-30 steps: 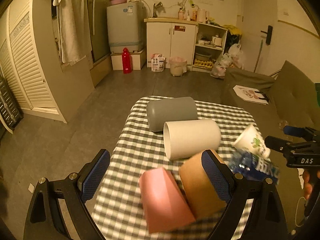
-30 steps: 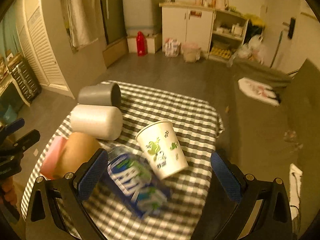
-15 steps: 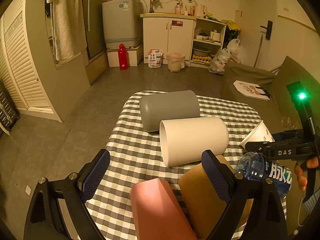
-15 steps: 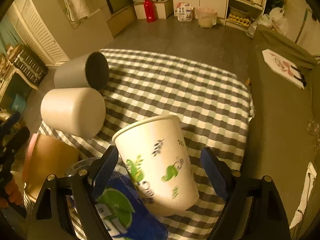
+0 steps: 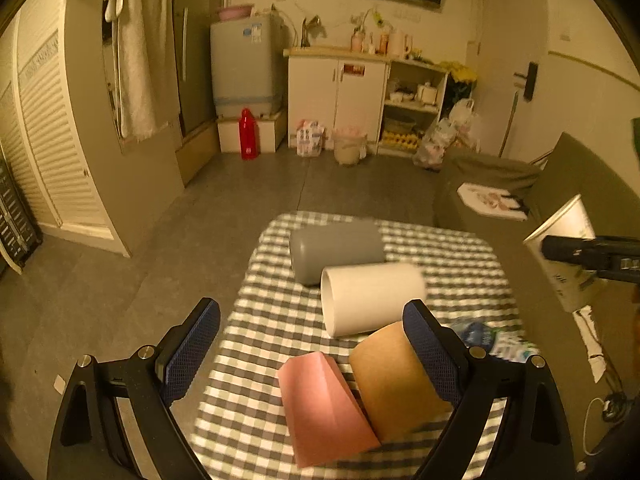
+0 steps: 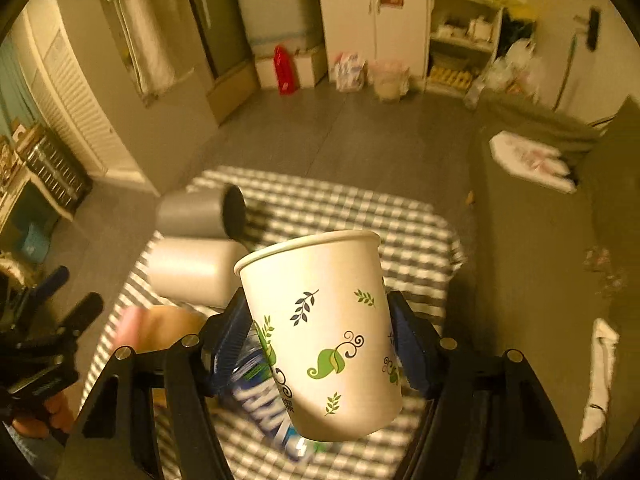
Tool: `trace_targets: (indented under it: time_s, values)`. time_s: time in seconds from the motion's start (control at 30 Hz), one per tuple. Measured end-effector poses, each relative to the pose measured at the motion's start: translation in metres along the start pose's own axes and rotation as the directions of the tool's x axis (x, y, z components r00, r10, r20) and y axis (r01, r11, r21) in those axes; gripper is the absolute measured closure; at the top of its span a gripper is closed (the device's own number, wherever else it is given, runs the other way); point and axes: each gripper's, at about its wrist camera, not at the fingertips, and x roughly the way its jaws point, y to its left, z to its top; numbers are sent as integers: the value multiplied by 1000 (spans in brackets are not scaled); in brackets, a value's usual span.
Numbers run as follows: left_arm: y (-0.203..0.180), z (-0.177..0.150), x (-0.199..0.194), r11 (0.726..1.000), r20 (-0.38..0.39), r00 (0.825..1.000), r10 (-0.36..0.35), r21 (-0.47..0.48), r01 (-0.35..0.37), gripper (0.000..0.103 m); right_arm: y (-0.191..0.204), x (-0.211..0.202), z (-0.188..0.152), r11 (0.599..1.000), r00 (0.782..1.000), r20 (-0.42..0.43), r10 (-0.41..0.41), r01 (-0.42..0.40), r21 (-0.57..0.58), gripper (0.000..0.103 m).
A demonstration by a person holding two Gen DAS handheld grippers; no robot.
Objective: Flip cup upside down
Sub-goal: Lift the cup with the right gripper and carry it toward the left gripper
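Paper cup (image 6: 324,332) printed with green leaves sat clamped between the blue fingers (image 6: 230,340) of the right gripper (image 6: 320,340), lifted clear above the checked worktop (image 6: 360,216), its rim tilted up and away from the camera and its base nearest the lens. From the left wrist view the same cup (image 5: 568,252) appeared at the far right edge, held off beyond the worktop's right side with a dark finger (image 5: 588,254) across its wall; that view could not show the leaf print clearly.

Under the cup, the right wrist view showed a blue-labelled bottle (image 6: 264,404) lying on the cloth, while the left view caught only its end (image 5: 486,340) behind a finger.

The left gripper (image 5: 312,352) hung with its fingers spread wide, grasping nothing, above a pink cup (image 5: 324,408) and a tan cup (image 5: 396,380) lying side by side, touching. Beyond them lay a white cup (image 5: 370,300) and a grey cup (image 5: 334,248) on their sides. Only the right view showed the grey cup's dark open mouth (image 6: 234,216).
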Motion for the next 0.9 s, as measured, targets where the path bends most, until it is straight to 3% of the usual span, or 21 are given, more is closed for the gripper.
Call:
trace_targets:
  time_s: [0.27, 0.5, 0.7, 0.9]
  values:
    - [13, 7, -103, 999, 120, 992, -43, -7, 45, 8, 60, -145, -29, 998, 988, 138, -66, 68, -16, 36]
    - [30, -19, -169, 998, 164, 985, -59, 13, 58, 8, 116, -223, -81, 996, 973, 218, -73, 82, -30, 36]
    - [37, -56, -191, 998, 169, 985, -44, 44, 37, 8, 145, -234, -136, 999, 975, 219, -43, 37, 31, 36]
    - [47, -101, -176, 1000, 119, 993, -12, 16, 10, 8, 166, -178, -190, 994, 989, 141, -52, 39, 99, 36]
